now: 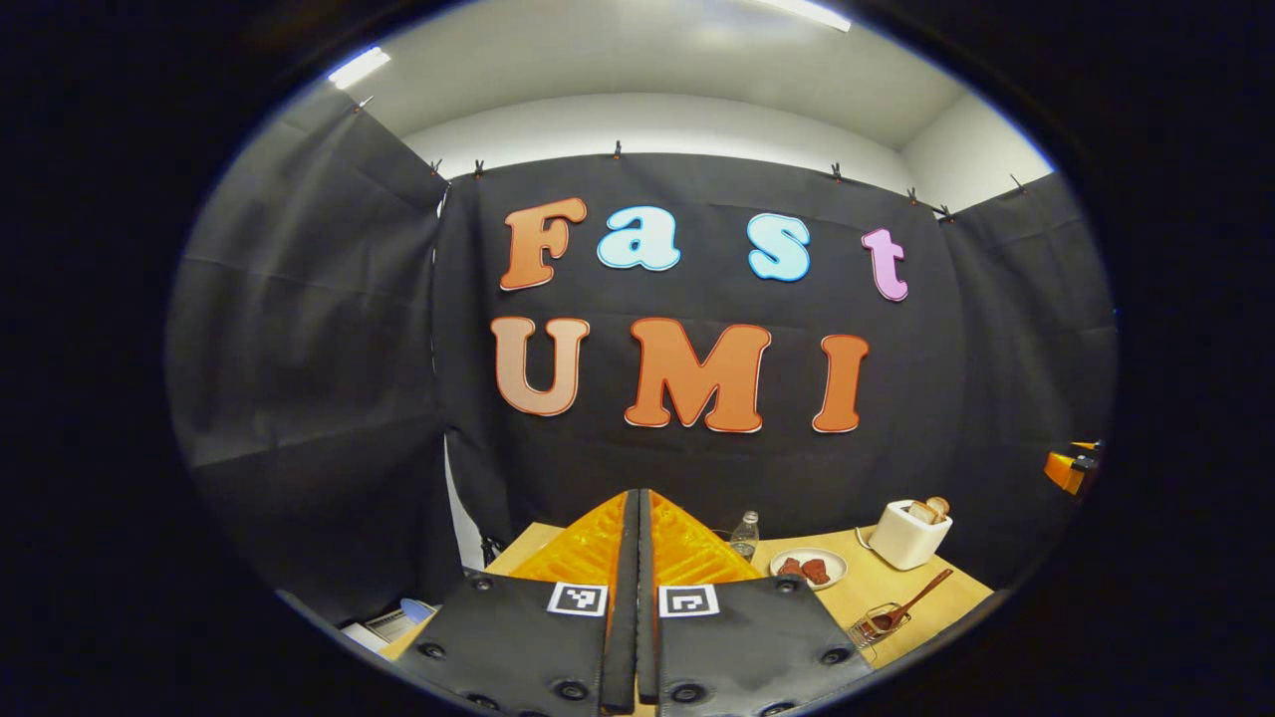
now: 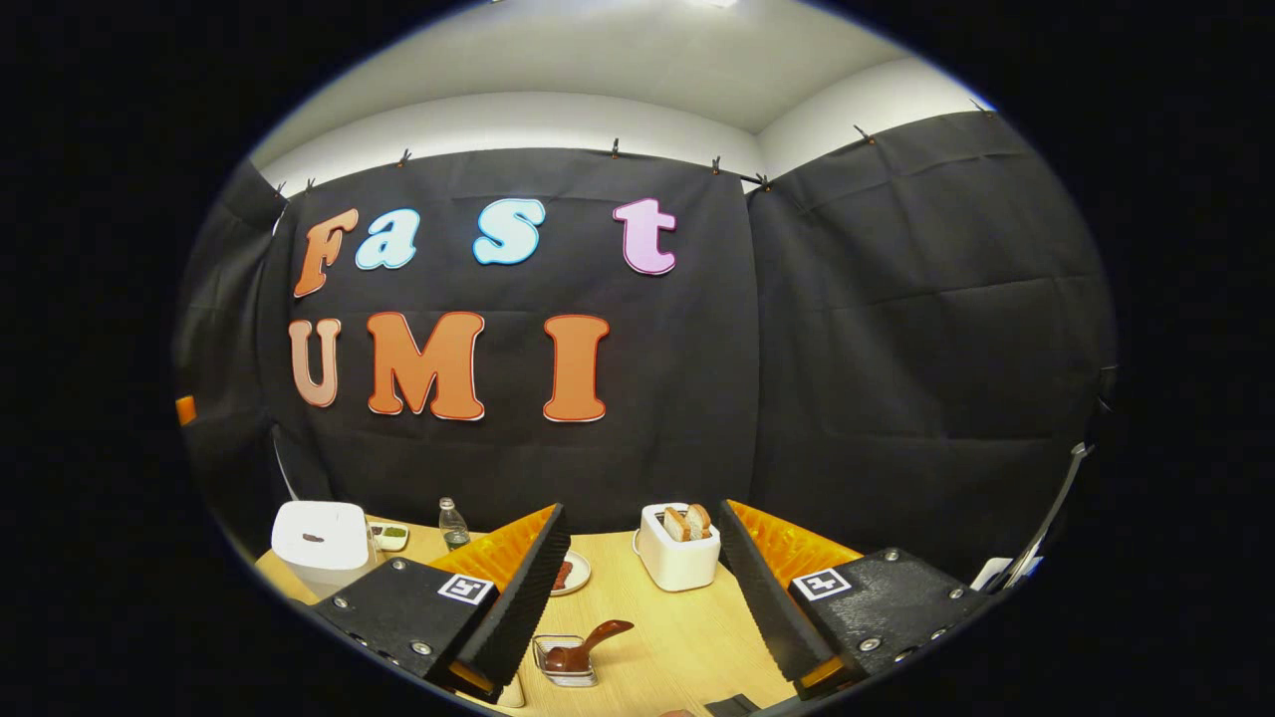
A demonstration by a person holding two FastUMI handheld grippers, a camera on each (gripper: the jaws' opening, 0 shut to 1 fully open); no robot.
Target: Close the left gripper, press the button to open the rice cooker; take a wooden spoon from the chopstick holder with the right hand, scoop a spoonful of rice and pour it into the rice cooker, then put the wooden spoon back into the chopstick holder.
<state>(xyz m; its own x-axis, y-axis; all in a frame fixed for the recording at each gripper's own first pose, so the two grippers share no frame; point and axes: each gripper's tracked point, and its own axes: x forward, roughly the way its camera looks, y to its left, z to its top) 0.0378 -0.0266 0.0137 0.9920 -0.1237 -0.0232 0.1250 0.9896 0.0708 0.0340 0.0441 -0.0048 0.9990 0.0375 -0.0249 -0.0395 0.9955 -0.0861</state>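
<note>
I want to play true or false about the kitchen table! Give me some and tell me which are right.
1. The left tongs are shut. True.
2. The right tongs are shut. False: they are wide open.
3. The rice cooker has its lid up. False: the lid is down.
4. The toaster has bread in it. True.
5. The right tongs hold the wooden spoon. False: it sits in the chopstick holder on the table.

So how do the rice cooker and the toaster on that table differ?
The rice cooker is broader and squatter, while the toaster is narrower. The rice cooker's lid is shut, while the toaster has bread slices sticking out of its top. The rice cooker sits at the table's left end, the toaster mid-table. Both are white with rounded corners.
</note>
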